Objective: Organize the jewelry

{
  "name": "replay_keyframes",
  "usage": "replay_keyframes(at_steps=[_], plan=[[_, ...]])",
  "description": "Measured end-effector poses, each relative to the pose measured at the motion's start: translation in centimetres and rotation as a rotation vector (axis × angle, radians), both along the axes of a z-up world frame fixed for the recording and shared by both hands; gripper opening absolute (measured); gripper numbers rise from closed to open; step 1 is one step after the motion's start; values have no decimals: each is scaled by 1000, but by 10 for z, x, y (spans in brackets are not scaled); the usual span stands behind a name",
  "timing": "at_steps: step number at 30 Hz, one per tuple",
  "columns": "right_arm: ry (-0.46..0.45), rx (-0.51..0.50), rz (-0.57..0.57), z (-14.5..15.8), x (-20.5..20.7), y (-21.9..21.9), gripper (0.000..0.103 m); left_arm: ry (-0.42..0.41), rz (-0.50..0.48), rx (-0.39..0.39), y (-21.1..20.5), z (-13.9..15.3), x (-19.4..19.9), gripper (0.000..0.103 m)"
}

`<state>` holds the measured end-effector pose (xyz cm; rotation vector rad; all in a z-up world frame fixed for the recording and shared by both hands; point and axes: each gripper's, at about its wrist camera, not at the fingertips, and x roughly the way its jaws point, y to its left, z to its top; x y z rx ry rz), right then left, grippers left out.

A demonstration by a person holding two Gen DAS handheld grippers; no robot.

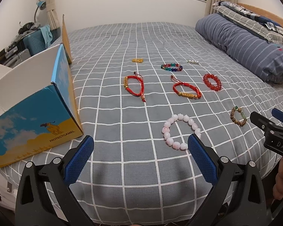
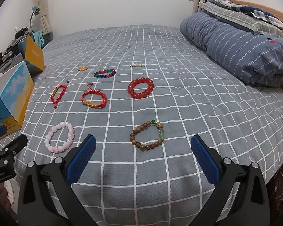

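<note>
Several bracelets lie on the grey checked bed (image 1: 134,169). A pink bead bracelet (image 1: 181,131) (image 2: 59,137) lies just ahead of my left gripper (image 1: 140,146), which is open and empty. A brown wooden bead bracelet (image 2: 148,137) (image 1: 238,116) lies just ahead of my right gripper (image 2: 143,148), also open and empty. Farther off lie two red cord bracelets (image 1: 134,85) (image 1: 186,90), a red bead bracelet (image 2: 141,87), a multicoloured bead bracelet (image 2: 104,73), a row of pearls (image 2: 137,65) and a small gold charm (image 2: 82,68).
An open blue and yellow cardboard box (image 1: 34,116) (image 2: 11,101) stands on the bed's left edge. A rolled striped quilt (image 2: 241,50) and pillows (image 2: 241,13) lie at the right by the headboard. A suitcase and clutter (image 1: 28,41) stand beyond the bed at left.
</note>
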<state>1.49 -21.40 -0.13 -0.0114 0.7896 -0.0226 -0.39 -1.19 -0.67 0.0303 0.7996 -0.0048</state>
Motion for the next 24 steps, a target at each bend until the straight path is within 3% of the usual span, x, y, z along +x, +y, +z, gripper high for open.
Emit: replay_keyframes(at_steps=[24], plan=[[-1, 1, 0, 0, -2, 1, 96, 5, 3, 3, 2, -2, 0, 97]])
